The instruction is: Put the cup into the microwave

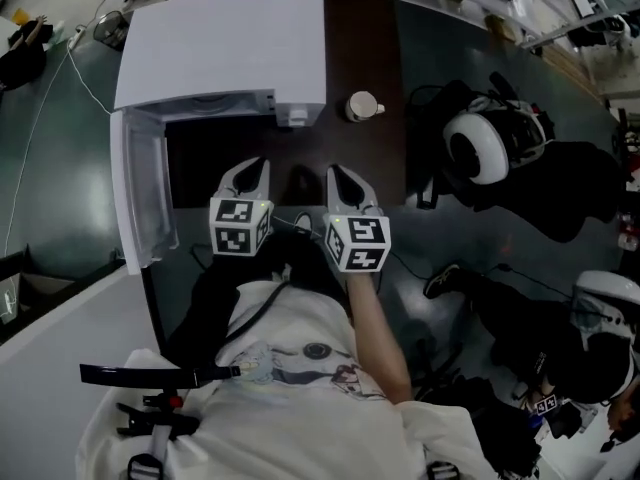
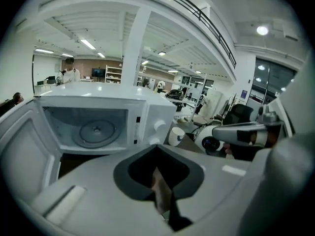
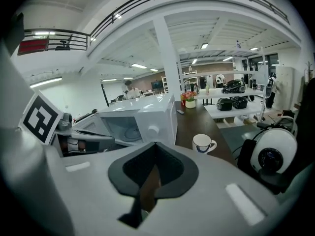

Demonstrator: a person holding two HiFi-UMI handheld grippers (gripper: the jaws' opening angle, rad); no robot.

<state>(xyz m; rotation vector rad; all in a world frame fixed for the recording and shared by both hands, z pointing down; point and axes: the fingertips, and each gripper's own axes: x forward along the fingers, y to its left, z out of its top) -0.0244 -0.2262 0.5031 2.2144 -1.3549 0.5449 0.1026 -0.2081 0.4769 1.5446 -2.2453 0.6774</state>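
Dark tabletop [image 1: 372, 38]: cup [image 1: 362, 106] beyond right tool [image 1: 338, 174]

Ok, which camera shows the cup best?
Right gripper view: the cup is largest, side-on, handle showing. The head view shows it small, from above; the left gripper view, small, beside the microwave.

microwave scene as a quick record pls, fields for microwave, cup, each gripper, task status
microwave: white, on the dark table
door: swung open at the left in the head view
inside: turntable only, no cup
cup: upright on the table just right of the microwave, handle to the right, untouched
left gripper: jaws together, empty, in front of the open cavity
right gripper: jaws together, empty, short of the cup
task status: cup not yet picked up
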